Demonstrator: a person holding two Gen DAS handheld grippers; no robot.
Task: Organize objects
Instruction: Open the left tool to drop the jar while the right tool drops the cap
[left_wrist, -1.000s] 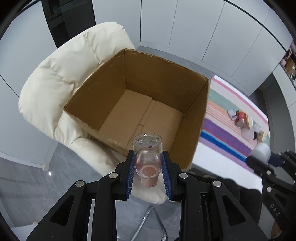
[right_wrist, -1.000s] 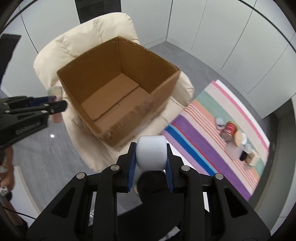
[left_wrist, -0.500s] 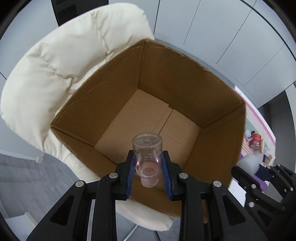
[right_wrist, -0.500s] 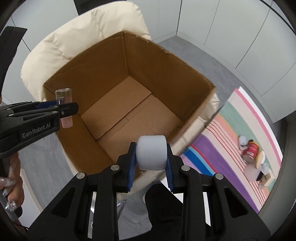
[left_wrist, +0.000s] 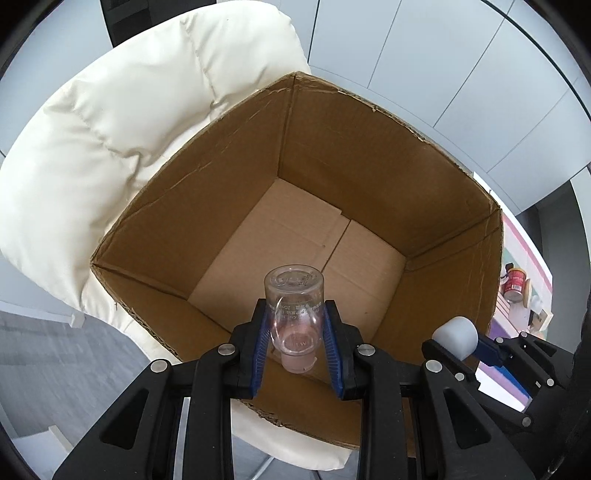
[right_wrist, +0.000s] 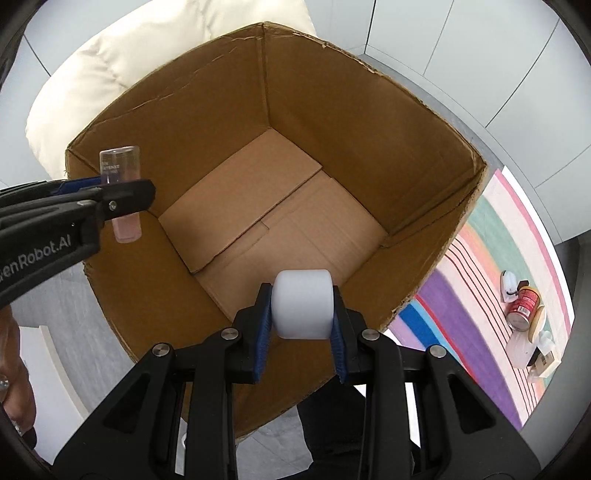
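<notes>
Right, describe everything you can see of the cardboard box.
The cardboard box is plain brown corrugated card, open-topped, with no top flaps showing and ragged upper edges. Its bare floor is folded flaps meeting at a seam; nothing lies inside. It sits tilted on a cream padded chair. Neither pair of tongs visibly touches it.

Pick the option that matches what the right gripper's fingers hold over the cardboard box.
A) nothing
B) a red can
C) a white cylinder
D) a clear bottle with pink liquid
C: the right gripper is shut on a white cylinder above the open cardboard box; the clear bottle sits in the left gripper.
</notes>
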